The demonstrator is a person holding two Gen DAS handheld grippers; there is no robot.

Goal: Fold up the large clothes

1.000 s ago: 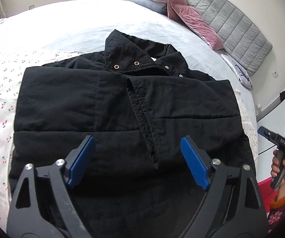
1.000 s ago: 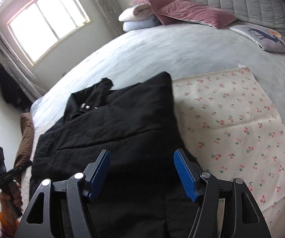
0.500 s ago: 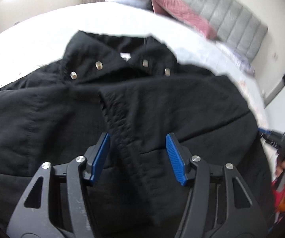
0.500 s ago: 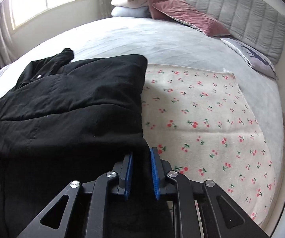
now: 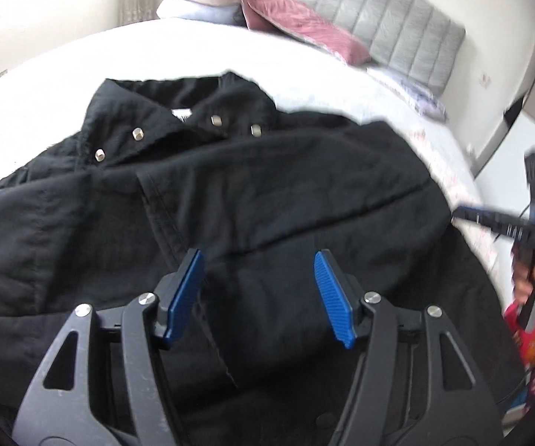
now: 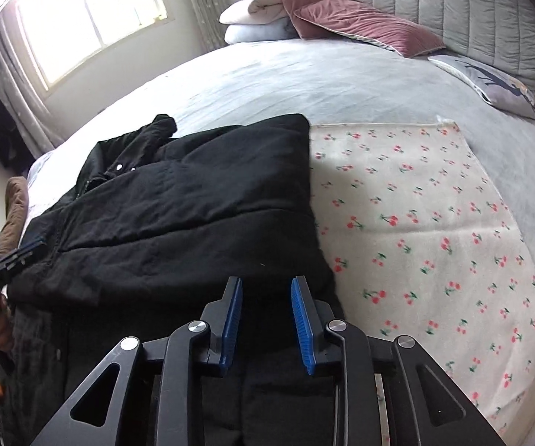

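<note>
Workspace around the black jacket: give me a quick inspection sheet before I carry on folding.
Surface: bed, grey cover, with a cherry-print blanket spread on it.
Job's things: black jacket lying partly folded, collar with snaps away from the grippers, one edge over the blanket.
Clutter: pillows stacked at the headboard; a brown cloth at the bed's far side.
Grippers: left gripper and right gripper both over the jacket, jaws opening, pads not pressing fabric.
Cables: thin cable by the right gripper.
Surroundings: window, curtains, padded headboard.

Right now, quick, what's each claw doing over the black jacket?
Left claw: open and opening, over the black jacket, gripping nothing.
Right claw: narrowly open and opening, jacket fabric beneath, not pinched.
</note>
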